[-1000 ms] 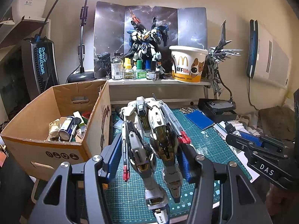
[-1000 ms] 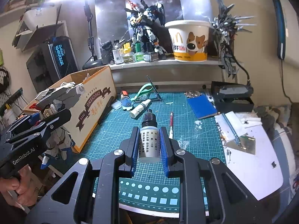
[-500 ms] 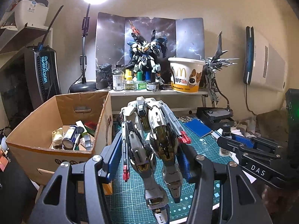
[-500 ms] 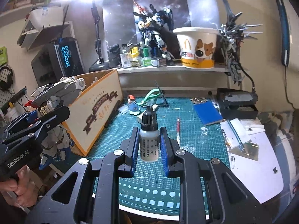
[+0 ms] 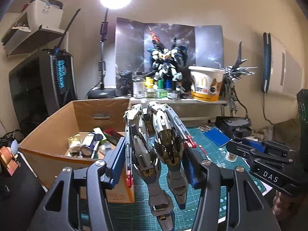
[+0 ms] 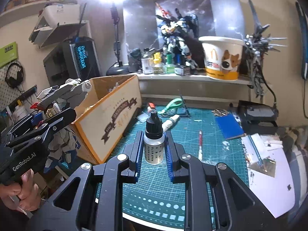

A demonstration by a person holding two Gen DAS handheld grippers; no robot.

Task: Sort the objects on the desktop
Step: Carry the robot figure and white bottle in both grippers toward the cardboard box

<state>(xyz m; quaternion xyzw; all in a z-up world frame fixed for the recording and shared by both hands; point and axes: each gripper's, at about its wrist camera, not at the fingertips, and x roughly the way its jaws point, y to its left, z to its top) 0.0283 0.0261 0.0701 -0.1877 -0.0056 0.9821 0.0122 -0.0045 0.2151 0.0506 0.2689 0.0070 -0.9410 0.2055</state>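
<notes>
Model [image 5: 157,146] hangs clenched in the left claw [image 5: 156,154], legs dangling so they clear the bench, with the box [image 5: 57,134] just to that claw's left; the right claw [image 6: 154,150] grasps a bottle [image 6: 154,142] upright, lifted above the mat [image 6: 192,134]

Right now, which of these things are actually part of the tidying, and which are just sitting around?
In the job:
- grey robot model, held in left gripper
- dropper bottle, held in right gripper
- cardboard box

Lying about:
- paper bucket
- blue pad
- red pen
</notes>
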